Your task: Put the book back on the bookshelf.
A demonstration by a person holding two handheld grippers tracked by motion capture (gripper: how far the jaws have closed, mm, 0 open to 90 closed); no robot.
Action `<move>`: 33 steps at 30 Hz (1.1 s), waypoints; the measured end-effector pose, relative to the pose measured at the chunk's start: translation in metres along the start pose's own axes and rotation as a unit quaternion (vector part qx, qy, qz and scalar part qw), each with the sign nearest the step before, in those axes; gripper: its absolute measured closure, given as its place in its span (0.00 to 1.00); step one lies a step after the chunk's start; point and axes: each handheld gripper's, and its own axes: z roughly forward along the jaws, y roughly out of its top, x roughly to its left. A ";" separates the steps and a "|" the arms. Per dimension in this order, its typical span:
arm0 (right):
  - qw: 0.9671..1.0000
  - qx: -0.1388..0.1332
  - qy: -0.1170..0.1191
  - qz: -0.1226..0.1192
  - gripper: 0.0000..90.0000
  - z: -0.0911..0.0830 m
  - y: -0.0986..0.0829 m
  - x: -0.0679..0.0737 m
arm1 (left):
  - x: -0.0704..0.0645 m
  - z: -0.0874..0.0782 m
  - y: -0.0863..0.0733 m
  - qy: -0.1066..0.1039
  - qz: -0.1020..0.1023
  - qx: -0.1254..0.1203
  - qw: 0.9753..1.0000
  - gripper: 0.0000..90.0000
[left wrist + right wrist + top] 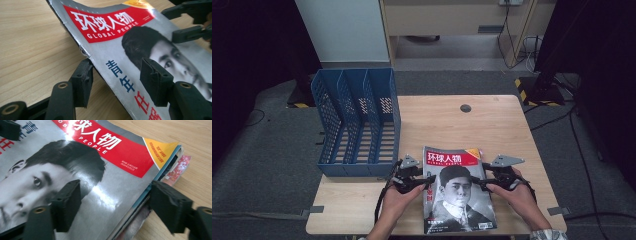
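Nearby, blue file rack left of magazine, table otherwise bare

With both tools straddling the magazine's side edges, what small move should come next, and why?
Probably close both tools. The left tool has one jaw under the magazine spine and one above the cover; the right tool likewise straddles the page edge. Both look open, so nothing is gripped yet for lifting toward the blue file rack.

Magazine lies on the table between both grippers' fingers, its edges inside each pair; file rack stands beyond the left fingers.
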 end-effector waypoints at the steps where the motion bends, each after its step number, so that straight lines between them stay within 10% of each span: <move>1: 1.000 0.001 0.003 0.004 0.24 0.002 0.001 -0.002 | 0.000 0.000 0.002 -0.004 -0.001 -0.001 1.000 0.49; 13: 1.000 -0.003 -0.009 -0.011 0.44 0.002 0.009 -0.013 | 0.006 0.013 0.034 -0.026 -0.010 0.042 0.999 0.53; 33: 0.999 -0.009 -0.022 -0.045 0.44 0.003 0.010 -0.007 | 0.009 0.042 0.073 -0.054 -0.024 0.098 0.993 0.52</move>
